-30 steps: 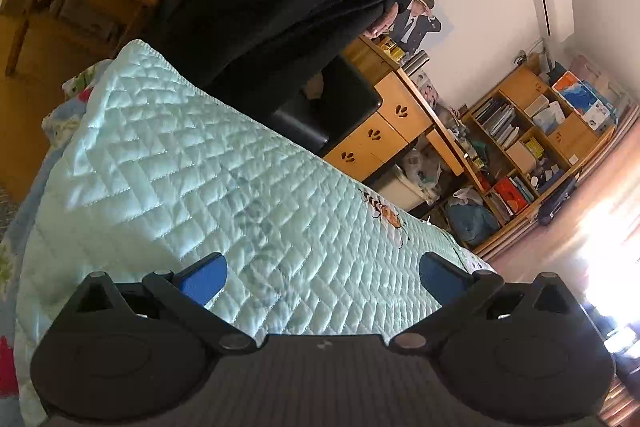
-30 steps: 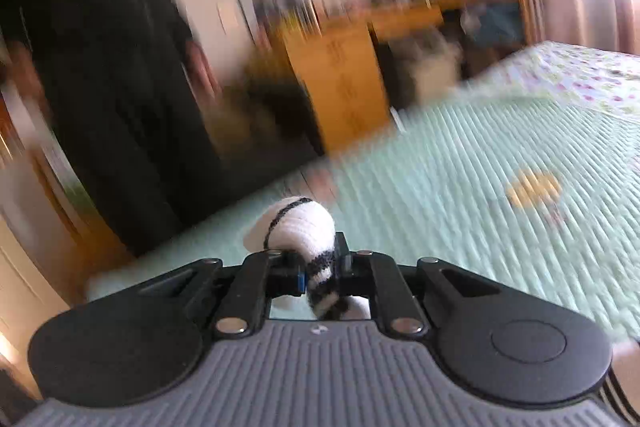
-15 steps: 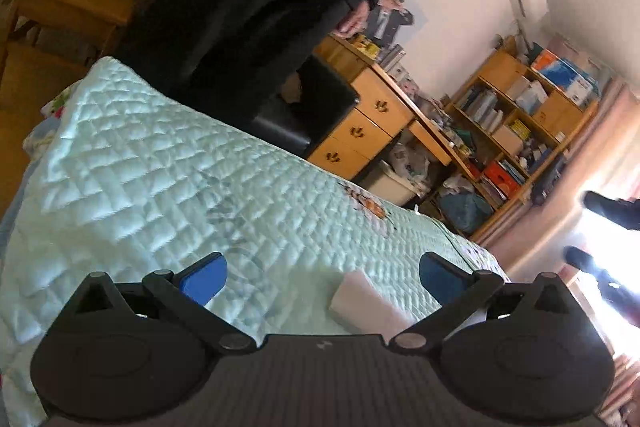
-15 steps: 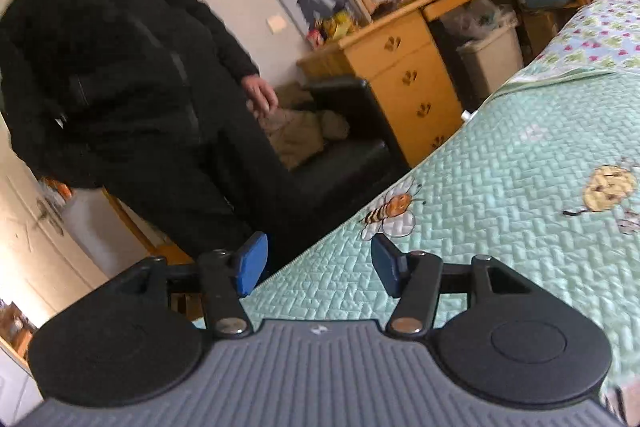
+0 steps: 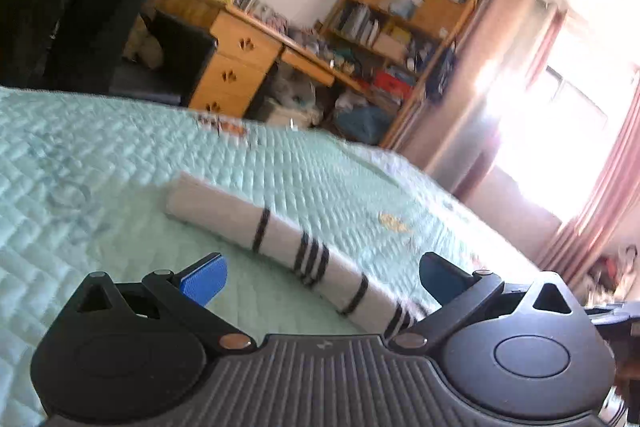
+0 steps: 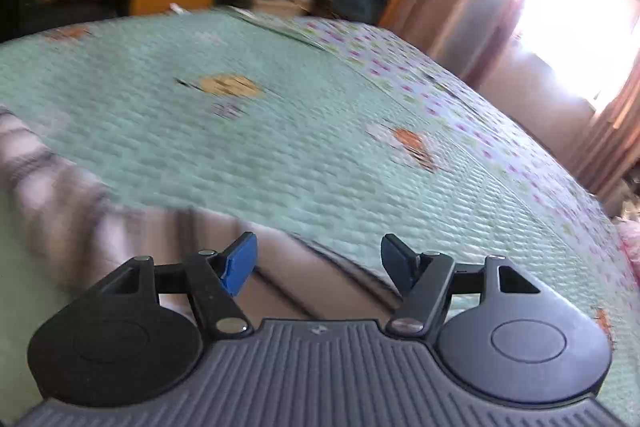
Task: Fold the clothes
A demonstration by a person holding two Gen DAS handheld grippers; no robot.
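Now the striped garment (image 5: 280,239) lies long on the bed (image 5: 100,163), unfolded; the right gripper (image 6: 316,263), jaws just opened wide, and the wide-jawed left gripper (image 5: 320,279) hold nothing; next, grasp an end.

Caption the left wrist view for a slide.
Left gripper, jaws open, hovers over a white black-striped garment lying long on the mint quilted bed cover.

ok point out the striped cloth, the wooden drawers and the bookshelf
striped cloth (image 5: 280,231): left wrist view, on its white middle, beside the black stripes
wooden drawers (image 5: 236,67): left wrist view, on a drawer front
bookshelf (image 5: 400,23): left wrist view, on a middle shelf
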